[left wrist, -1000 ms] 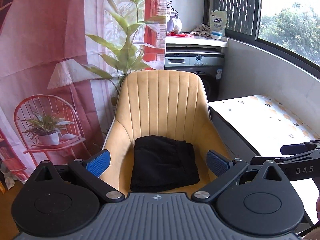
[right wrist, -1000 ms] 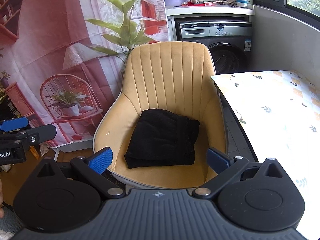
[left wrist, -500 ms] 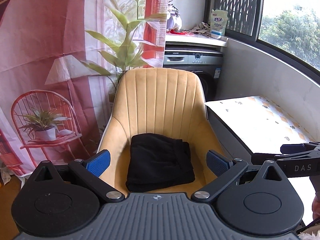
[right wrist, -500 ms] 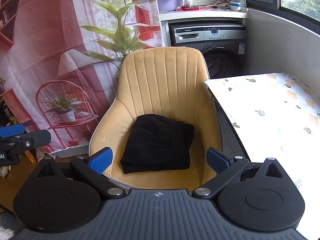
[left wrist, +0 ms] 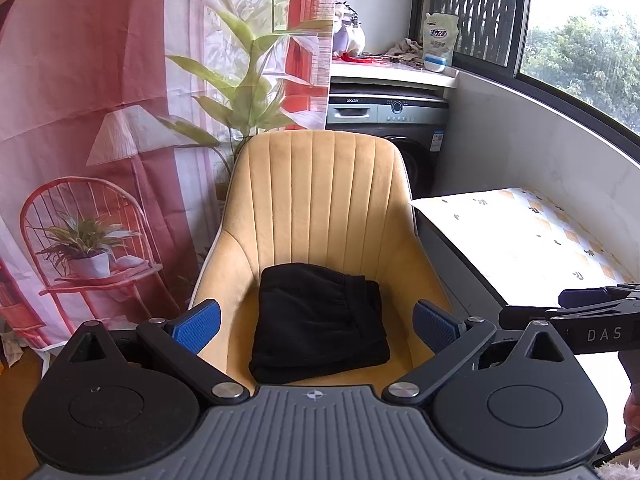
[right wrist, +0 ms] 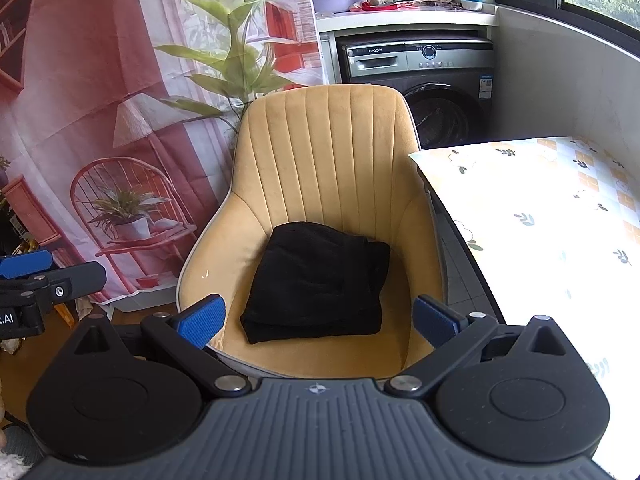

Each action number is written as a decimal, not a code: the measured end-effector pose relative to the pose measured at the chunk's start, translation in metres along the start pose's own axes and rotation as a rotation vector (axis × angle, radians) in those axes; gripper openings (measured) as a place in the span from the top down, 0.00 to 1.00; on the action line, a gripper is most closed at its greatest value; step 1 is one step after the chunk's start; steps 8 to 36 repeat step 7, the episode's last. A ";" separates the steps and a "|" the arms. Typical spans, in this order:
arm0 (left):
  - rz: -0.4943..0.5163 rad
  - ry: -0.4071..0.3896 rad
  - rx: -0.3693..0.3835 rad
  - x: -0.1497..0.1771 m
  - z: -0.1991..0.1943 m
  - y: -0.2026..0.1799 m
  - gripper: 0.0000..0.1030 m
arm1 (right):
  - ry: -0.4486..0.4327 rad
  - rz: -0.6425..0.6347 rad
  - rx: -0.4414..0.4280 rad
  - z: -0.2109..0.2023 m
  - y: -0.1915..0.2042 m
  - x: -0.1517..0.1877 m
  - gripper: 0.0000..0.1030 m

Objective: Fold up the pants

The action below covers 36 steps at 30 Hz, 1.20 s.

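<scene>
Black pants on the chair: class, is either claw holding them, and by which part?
Neither. The left claw and right claw are open and empty; the black pants lie folded on the yellow chair.

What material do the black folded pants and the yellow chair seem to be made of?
The black folded pants look like a soft, matte knit or fleece: no shine, thick rounded folds. The yellow chair with vertical channels looks like velvet or suede-like fabric: its nap shows lighter and darker patches. Neither can be told for certain.

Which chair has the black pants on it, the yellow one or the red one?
The yellow chair. The folded black pants lie on its seat; the red chair is only printed on the curtain.
</scene>
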State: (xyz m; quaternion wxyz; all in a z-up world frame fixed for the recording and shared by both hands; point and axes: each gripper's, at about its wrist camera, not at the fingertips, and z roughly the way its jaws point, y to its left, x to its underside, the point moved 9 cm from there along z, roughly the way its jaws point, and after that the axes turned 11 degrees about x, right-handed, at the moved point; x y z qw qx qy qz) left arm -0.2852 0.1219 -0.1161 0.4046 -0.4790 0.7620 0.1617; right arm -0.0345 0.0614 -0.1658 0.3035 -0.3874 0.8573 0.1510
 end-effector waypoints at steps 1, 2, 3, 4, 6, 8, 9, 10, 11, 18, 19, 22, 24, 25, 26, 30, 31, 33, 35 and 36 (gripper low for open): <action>-0.001 0.001 0.001 -0.001 0.001 0.000 0.00 | 0.000 -0.001 -0.001 0.000 0.000 0.000 0.01; 0.000 0.002 0.001 -0.001 0.002 0.000 0.00 | -0.001 -0.002 -0.002 0.000 -0.001 0.000 0.01; 0.003 0.002 0.000 -0.001 0.002 -0.001 0.00 | -0.002 -0.002 -0.002 0.001 -0.001 -0.002 0.01; 0.008 -0.001 -0.001 -0.002 0.002 -0.001 0.00 | -0.003 -0.002 -0.003 0.001 -0.001 -0.002 0.01; 0.018 -0.006 -0.002 -0.004 0.003 -0.003 0.00 | -0.002 0.002 -0.004 0.001 -0.002 -0.003 0.01; 0.018 -0.007 -0.004 -0.004 0.003 -0.003 0.00 | -0.003 0.003 -0.006 0.001 -0.003 -0.003 0.01; 0.018 -0.007 -0.004 -0.004 0.003 -0.003 0.00 | -0.003 0.003 -0.006 0.001 -0.003 -0.003 0.01; 0.018 -0.007 -0.004 -0.004 0.003 -0.003 0.00 | -0.003 0.003 -0.006 0.001 -0.003 -0.003 0.01; 0.018 -0.007 -0.004 -0.004 0.003 -0.003 0.00 | -0.003 0.003 -0.006 0.001 -0.003 -0.003 0.01; 0.018 -0.007 -0.004 -0.004 0.003 -0.003 0.00 | -0.003 0.003 -0.006 0.001 -0.003 -0.003 0.01; 0.018 -0.007 -0.004 -0.004 0.003 -0.003 0.00 | -0.003 0.003 -0.006 0.001 -0.003 -0.003 0.01; 0.018 -0.007 -0.004 -0.004 0.003 -0.003 0.00 | -0.003 0.003 -0.006 0.001 -0.003 -0.003 0.01; 0.018 -0.007 -0.004 -0.004 0.003 -0.003 0.00 | -0.003 0.003 -0.006 0.001 -0.003 -0.003 0.01; 0.018 -0.007 -0.004 -0.004 0.003 -0.003 0.00 | -0.003 0.003 -0.006 0.001 -0.003 -0.003 0.01; 0.018 -0.007 -0.004 -0.004 0.003 -0.003 0.00 | -0.003 0.003 -0.006 0.001 -0.003 -0.003 0.01; 0.018 -0.007 -0.004 -0.004 0.003 -0.003 0.00 | -0.003 0.003 -0.006 0.001 -0.003 -0.003 0.01; 0.018 -0.007 -0.004 -0.004 0.003 -0.003 0.00 | -0.003 0.003 -0.006 0.001 -0.003 -0.003 0.01; 0.018 -0.007 -0.004 -0.004 0.003 -0.003 0.00 | -0.003 0.003 -0.006 0.001 -0.003 -0.003 0.01; 0.018 -0.007 -0.004 -0.004 0.003 -0.003 0.00 | -0.003 0.003 -0.006 0.001 -0.003 -0.003 0.01; 0.018 -0.007 -0.004 -0.004 0.003 -0.003 0.00 | -0.003 0.003 -0.006 0.001 -0.003 -0.003 0.01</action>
